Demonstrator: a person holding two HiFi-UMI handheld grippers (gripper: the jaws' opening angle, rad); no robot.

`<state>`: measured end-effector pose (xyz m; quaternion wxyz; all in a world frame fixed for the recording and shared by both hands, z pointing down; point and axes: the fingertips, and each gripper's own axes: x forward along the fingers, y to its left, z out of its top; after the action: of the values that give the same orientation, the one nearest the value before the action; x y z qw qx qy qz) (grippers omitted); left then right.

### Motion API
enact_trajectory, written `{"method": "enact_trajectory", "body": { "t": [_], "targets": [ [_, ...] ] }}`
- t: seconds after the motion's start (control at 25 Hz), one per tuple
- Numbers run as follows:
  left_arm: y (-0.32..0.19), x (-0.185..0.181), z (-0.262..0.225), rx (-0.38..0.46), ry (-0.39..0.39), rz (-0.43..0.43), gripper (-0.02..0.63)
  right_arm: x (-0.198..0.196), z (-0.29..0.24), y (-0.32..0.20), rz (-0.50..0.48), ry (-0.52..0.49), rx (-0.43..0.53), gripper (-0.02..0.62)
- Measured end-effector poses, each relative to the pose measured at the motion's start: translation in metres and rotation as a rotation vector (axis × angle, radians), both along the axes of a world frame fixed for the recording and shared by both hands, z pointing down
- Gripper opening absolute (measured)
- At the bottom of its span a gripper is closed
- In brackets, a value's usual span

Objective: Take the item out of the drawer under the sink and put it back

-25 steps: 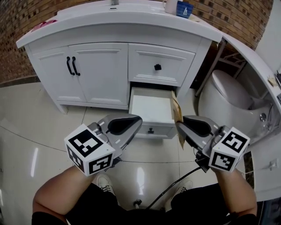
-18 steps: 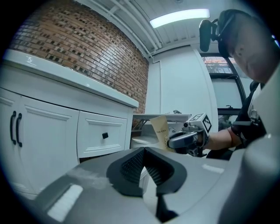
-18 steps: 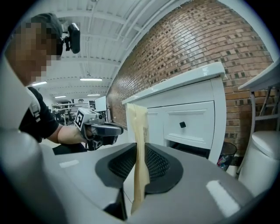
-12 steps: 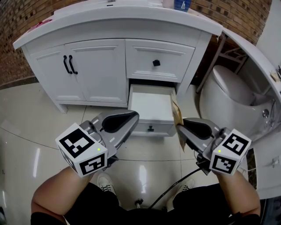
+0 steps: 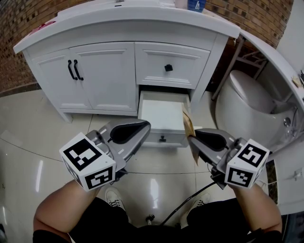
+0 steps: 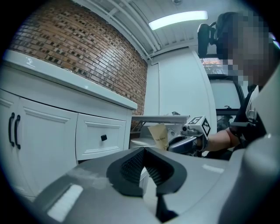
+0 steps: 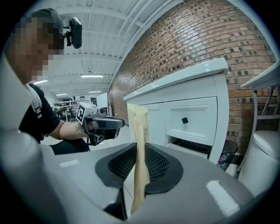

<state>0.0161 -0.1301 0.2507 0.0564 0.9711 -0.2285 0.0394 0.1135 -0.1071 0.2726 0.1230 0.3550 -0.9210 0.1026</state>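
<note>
Tan pouch (image 7: 138, 131), perhaps paper, right gripper (image 7: 140, 162)

White toilet with closed lid (image 5: 247, 102) sits to your right, partly under a white curved ledge (image 5: 271, 54). Red-brown brick wall (image 5: 19, 28) runs behind everything. Glossy pale tiled floor (image 5: 28, 142) is below you, with a thin black cable (image 5: 186, 199) trailing over it near your feet. Two white panelled cabinet doors (image 5: 92, 78) on the left are shut, black bar handles (image 5: 70, 70) side by side. Dark blue cup (image 5: 196, 5) stands up top, back right
</note>
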Motion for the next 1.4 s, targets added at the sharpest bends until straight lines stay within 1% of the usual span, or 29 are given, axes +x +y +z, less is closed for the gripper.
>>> {"method": "enact_trajectory", "body": {
  "t": [0.16,0.32,0.88,1.16,1.4],
  "targets": [
    [-0.001,-0.001,0.001,0.006,-0.011,-0.013,0.006,-0.003,0.001,0.001,-0.006,0.005,-0.005,0.063],
    [-0.006,-0.004,0.005,-0.007,-0.010,-0.030,0.006,-0.003,0.003,0.000,-0.007,0.008,-0.010,0.063],
    [-0.005,-0.001,0.007,-0.006,-0.027,-0.022,0.006,-0.004,0.007,0.000,-0.020,0.018,-0.018,0.063],
    [-0.004,0.000,0.006,-0.011,-0.022,-0.020,0.006,-0.004,0.008,-0.002,-0.013,0.021,-0.021,0.063],
    [-0.003,0.000,0.005,-0.007,-0.022,-0.021,0.006,-0.009,0.012,-0.006,-0.017,0.044,-0.008,0.063]
  ]
}}
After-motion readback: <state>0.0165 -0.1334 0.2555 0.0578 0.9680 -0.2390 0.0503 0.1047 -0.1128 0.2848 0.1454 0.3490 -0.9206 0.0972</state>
